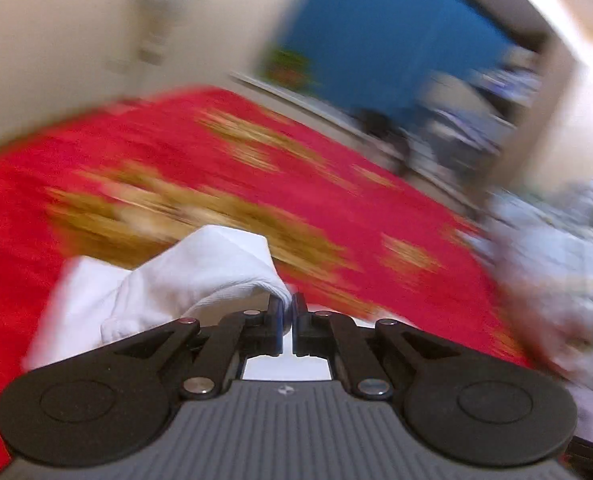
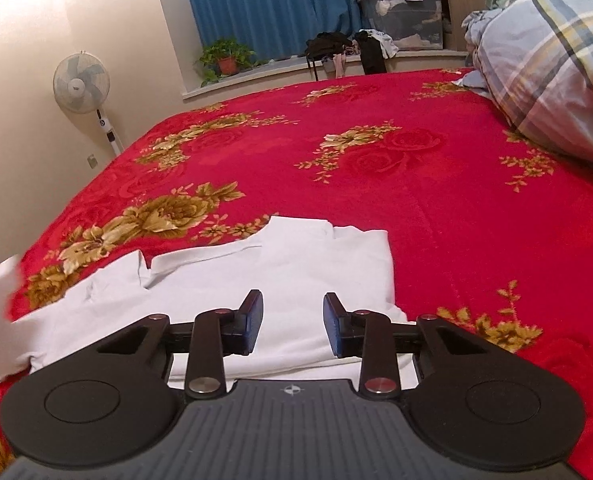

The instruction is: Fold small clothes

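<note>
A small white garment lies partly folded on the red flowered bedspread. My right gripper hovers just over its near part, open, with a gap between the pads and no cloth pinched. At the far left of the right wrist view a blurred flap of the garment is raised off the bed. In the blurred left wrist view my left gripper is shut on a bunched edge of the white garment, which drapes off to the left of the fingers.
A plaid quilt is heaped on the bed's right side. Beyond the bed are a standing fan, a potted plant, a blue curtain and a clear storage box on the sill.
</note>
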The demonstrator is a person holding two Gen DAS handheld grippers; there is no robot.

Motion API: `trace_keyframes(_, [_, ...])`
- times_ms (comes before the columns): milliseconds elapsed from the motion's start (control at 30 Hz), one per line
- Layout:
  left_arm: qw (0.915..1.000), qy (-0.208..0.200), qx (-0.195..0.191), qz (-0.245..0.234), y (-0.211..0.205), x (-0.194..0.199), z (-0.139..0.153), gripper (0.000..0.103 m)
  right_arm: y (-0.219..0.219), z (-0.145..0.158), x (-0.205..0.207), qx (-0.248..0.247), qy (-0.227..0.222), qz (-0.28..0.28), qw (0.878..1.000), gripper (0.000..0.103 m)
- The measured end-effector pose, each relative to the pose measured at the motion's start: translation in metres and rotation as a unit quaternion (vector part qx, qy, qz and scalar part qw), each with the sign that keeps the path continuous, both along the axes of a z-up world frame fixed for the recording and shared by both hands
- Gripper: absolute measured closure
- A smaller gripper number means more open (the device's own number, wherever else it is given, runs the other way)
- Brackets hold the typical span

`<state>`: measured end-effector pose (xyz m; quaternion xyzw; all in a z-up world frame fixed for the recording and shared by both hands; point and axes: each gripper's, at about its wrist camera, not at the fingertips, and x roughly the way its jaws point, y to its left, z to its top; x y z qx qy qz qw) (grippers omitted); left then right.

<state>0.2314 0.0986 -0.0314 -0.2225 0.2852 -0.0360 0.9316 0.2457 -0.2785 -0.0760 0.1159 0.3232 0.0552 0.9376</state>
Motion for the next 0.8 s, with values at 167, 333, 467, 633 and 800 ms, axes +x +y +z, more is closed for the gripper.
trace_keyframes(167, [0.9903,0.048,-0.022,-0.129,-0.049,-0.005,0.001,0.084,-0.009,-0.003,0.01,0.018,0.016,-0.002,1.0,0.067])
trace_keyframes(333, [0.9786,0.021,0.167,-0.119,-0.02,-0.051,0.017,0.082,-0.028,-0.002,0.016,0.068,0.03,-0.011,0.997,0.067])
trace_keyframes(467, [0.968,0.024,0.231,-0.095,0.011,-0.083,0.002,0.078,-0.023,-0.011,0.019,0.107,0.052,-0.003,0.993,0.065])
trace_keyframes(633, [0.9762,0.087,0.196,-0.034,0.048,-0.072,-0.048,0.077,0.031,-0.013,0.011,0.058,0.028,0.08,0.995,0.065])
trace_keyframes(800, [0.9716,0.087,0.22,-0.007,0.053,-0.054,-0.054,0.076,0.093,-0.021,-0.001,-0.061,-0.013,0.18,0.982,0.065])
